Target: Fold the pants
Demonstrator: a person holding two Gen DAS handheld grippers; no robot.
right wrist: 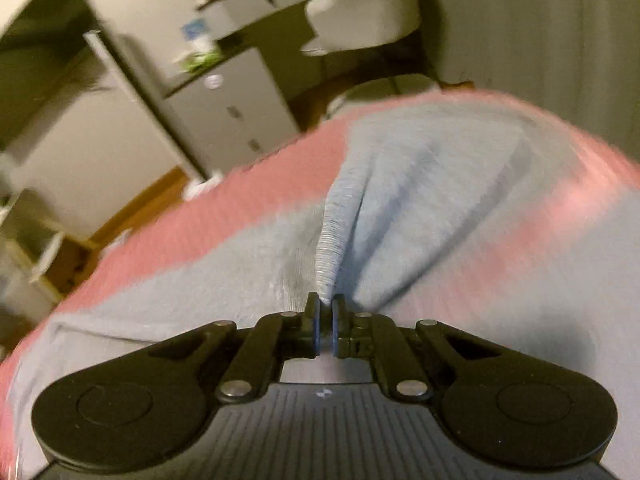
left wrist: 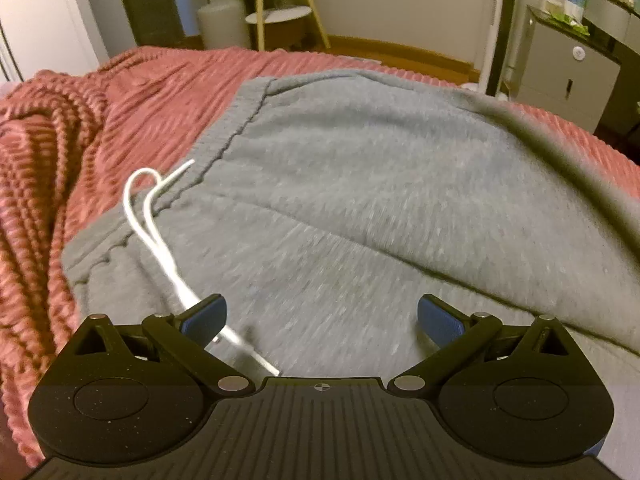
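Note:
Grey sweatpants (left wrist: 360,184) lie on a pink ribbed blanket (left wrist: 60,160). The waistband (left wrist: 224,136) is at the left in the left wrist view, with a white drawstring (left wrist: 152,224) trailing toward my left gripper (left wrist: 320,316). That gripper is open and empty, just above the fabric, its left pad close to the drawstring. In the right wrist view my right gripper (right wrist: 326,320) is shut on a ribbed cuff (right wrist: 334,240) of the pants (right wrist: 440,184) and lifts it into a ridge. That view is blurred.
The blanket (right wrist: 256,208) covers a bed. Beyond it stand a grey cabinet (left wrist: 568,76), a wooden stand (left wrist: 280,16) with a round shelf, a white chair (right wrist: 360,4) and a small fridge (right wrist: 236,108). Wood floor (right wrist: 132,208) lies past the bed edge.

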